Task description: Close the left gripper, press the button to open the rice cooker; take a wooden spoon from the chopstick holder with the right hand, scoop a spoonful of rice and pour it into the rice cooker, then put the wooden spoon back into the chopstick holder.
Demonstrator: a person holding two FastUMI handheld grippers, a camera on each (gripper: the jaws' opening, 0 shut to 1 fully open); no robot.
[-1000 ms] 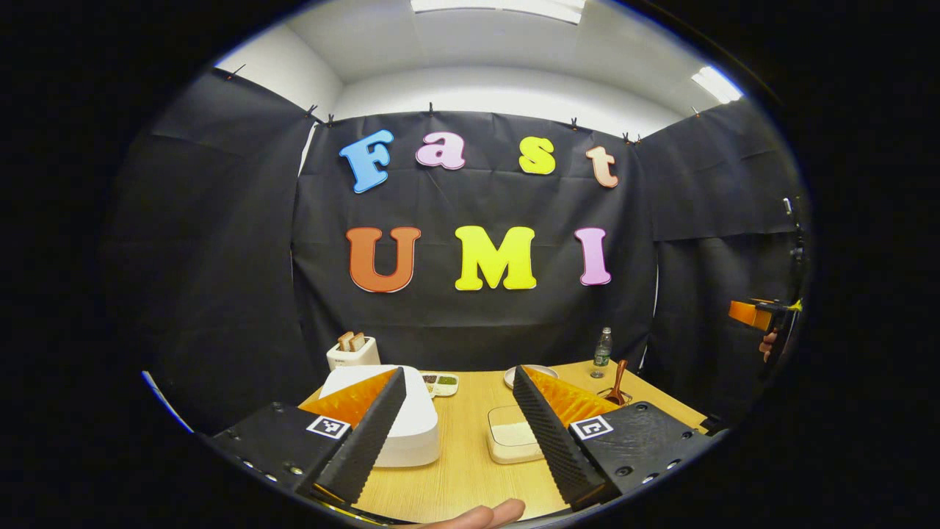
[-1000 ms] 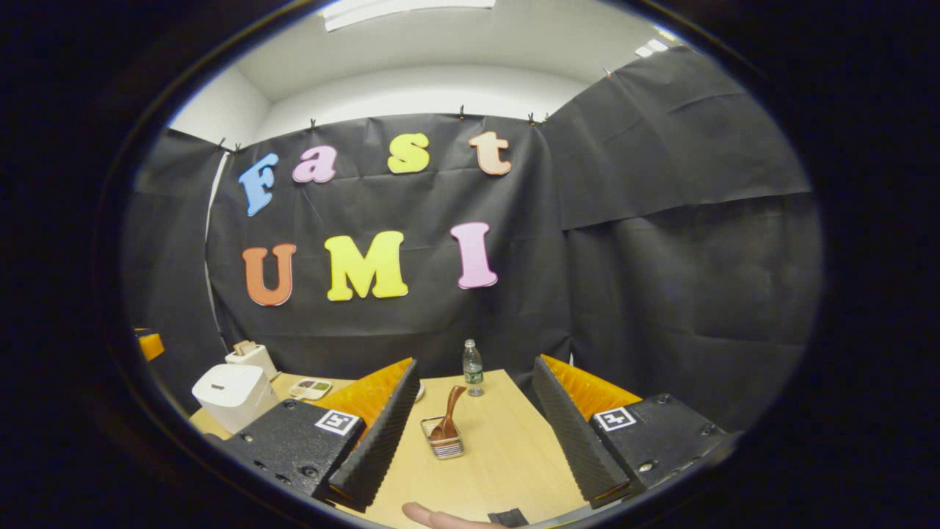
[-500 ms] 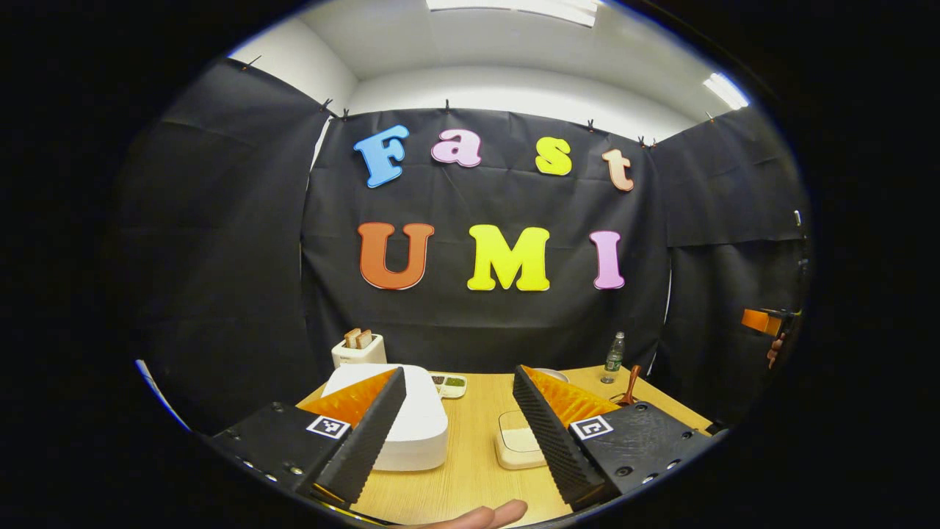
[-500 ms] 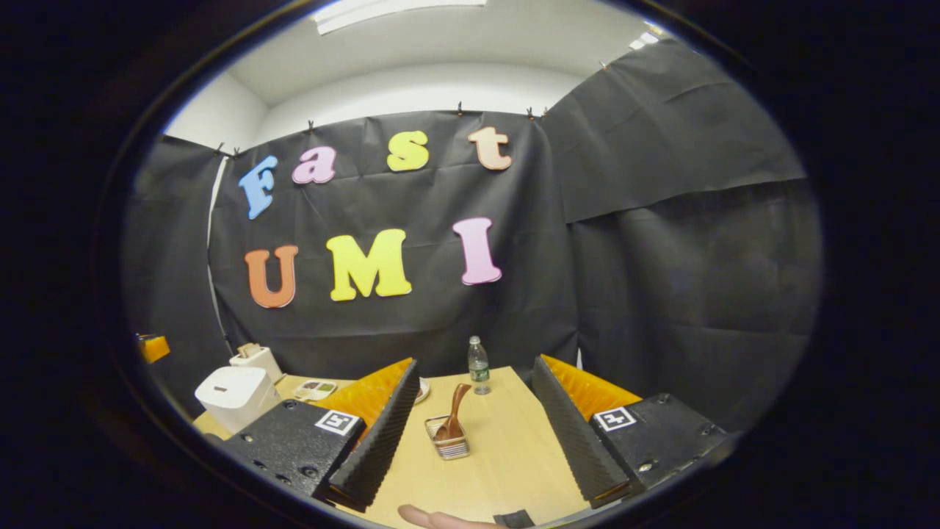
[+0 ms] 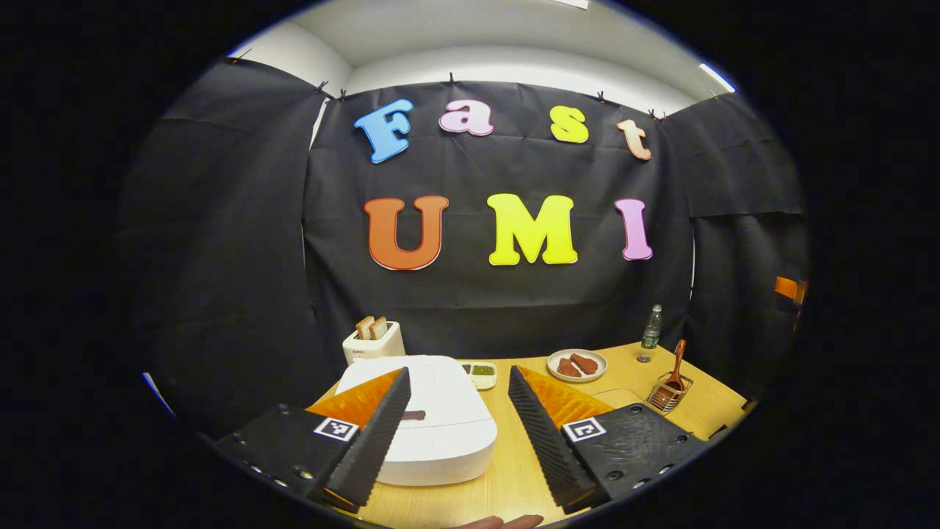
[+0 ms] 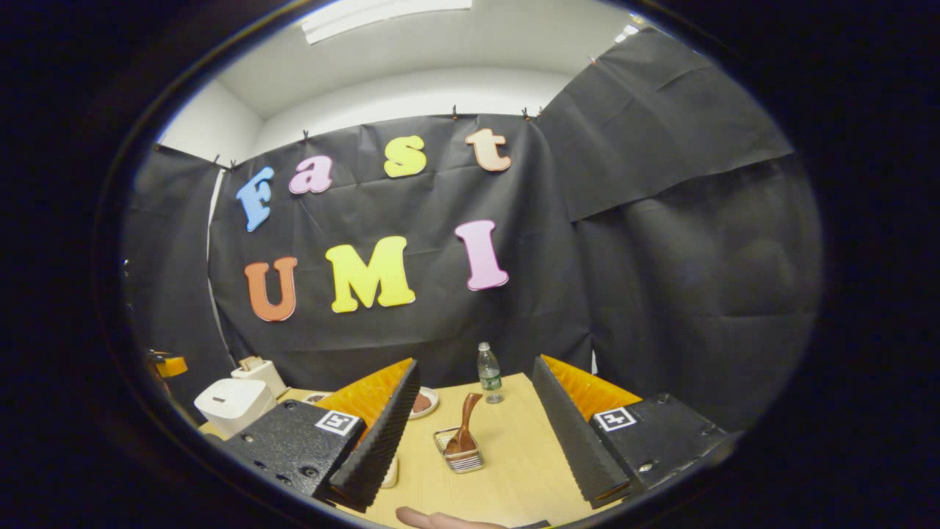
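Above the rice cooker (image 5: 433, 422), the left hand-held gripper (image 5: 457, 433) had moved closer, jaws spread; the right hand-held gripper (image 6: 477, 441) stayed spread near the wooden spoon (image 6: 465, 430).

The left gripper view is riding low over the near edge of the desk (image 5: 507, 470), looking forward along its own spread tool (image 5: 455, 433) toward the back wall, with the closed rice cooker (image 5: 440, 426) sitting close ahead at about 11 o'clock. The right gripper view is looking the same way from farther right, its tool (image 6: 477, 441) framing the chopstick holder (image 6: 459, 459) near at 12 o'clock. Both views are sharing the desk, the rice cooker (image 6: 235, 400), the toaster (image 5: 372, 342), the bottle (image 5: 651, 327) and the wooden spoon (image 5: 675, 364); that holder is lying at 3 o'clock in the left gripper view.
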